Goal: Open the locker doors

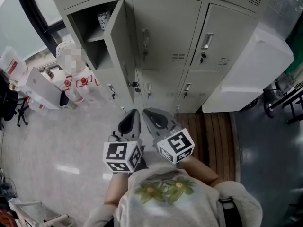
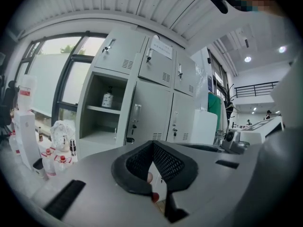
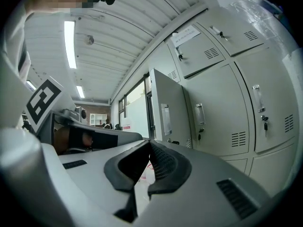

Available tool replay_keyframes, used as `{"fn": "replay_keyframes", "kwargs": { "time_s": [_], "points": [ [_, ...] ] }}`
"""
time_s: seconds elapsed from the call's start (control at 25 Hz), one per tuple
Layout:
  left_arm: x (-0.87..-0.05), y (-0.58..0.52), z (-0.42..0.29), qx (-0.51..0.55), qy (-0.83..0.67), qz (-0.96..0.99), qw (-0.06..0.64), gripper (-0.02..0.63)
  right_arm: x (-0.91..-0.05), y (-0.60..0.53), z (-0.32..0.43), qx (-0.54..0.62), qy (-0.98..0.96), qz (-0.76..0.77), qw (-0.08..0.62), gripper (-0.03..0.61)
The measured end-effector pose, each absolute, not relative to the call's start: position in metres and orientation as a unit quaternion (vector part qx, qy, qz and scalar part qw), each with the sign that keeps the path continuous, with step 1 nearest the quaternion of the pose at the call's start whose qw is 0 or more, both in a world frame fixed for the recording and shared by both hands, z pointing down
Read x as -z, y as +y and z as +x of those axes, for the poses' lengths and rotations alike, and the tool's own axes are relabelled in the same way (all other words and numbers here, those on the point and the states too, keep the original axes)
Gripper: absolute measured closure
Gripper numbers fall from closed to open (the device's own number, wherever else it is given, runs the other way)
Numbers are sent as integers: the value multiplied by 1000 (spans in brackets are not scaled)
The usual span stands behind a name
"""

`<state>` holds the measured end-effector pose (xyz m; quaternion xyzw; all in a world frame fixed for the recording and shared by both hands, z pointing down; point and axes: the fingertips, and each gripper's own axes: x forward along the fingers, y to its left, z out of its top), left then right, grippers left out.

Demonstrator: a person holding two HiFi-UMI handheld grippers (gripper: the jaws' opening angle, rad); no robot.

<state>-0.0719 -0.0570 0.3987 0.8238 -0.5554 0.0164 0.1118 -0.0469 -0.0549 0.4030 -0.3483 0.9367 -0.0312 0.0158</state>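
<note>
On lockers (image 1: 166, 30), one door (image 1: 118, 42) open

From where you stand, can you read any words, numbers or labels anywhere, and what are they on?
No text here is legible.
Paper notice on an upper locker door: print too small to read.
Bottle in the open locker: label too small to read.
White bottles on the floor: red marks, blurred.
Marker cubes: black square patterns, no words.
</note>
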Motion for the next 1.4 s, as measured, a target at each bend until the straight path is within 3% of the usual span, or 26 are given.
{"fn": "replay_keyframes", "kwargs": {
  "time_s": [0.56, 1.4],
  "points": [
    [-401, -1, 5, -9, -549, 826, 127, 584, -405, -3, 35, 37, 931, -362, 3, 548],
    [-385, -70, -61, -23, -542, 833, 113, 584, -384, -84, -17, 30, 916, -399, 28, 548]
  ]
}}
